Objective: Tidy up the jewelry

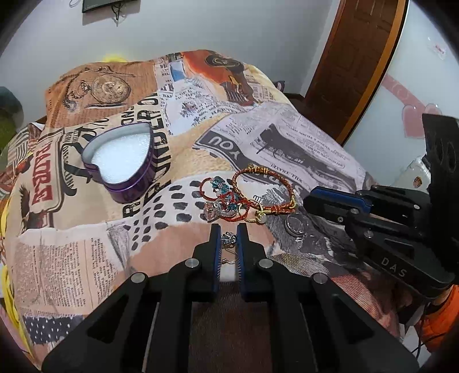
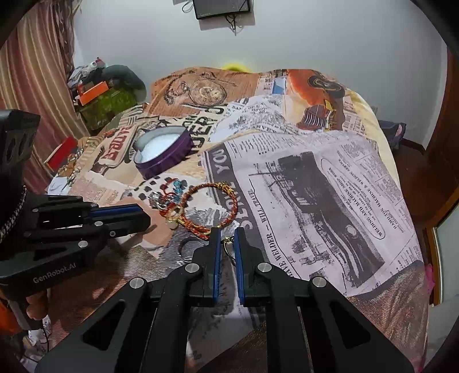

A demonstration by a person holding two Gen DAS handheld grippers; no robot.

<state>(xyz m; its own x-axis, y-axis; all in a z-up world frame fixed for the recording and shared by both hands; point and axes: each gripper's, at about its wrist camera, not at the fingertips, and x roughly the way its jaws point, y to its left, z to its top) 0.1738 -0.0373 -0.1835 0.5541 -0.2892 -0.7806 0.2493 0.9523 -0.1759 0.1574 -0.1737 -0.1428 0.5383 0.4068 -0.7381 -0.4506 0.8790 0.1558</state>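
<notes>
A purple heart-shaped tin (image 1: 126, 163) with white foam inside sits open on the printed cloth; it also shows in the right wrist view (image 2: 163, 153). A pile of jewelry lies nearer: a red-gold braided bracelet (image 1: 265, 188), red cord with blue beads (image 1: 221, 189), a large crystal ring (image 1: 213, 211), a round silver piece (image 1: 295, 225). My left gripper (image 1: 228, 238) is shut on a small silver earring (image 1: 228, 239). My right gripper (image 2: 227, 242) is shut on a thin gold earring (image 2: 228, 244), beside the bracelet (image 2: 212, 203).
The printed newspaper-pattern cloth (image 2: 315, 178) covers a raised bed-like surface. A wooden door frame (image 1: 358, 71) stands at the right. Clutter with an orange box (image 2: 94, 89) lies by the striped curtain at the left. A dark screen (image 2: 222, 8) hangs on the wall.
</notes>
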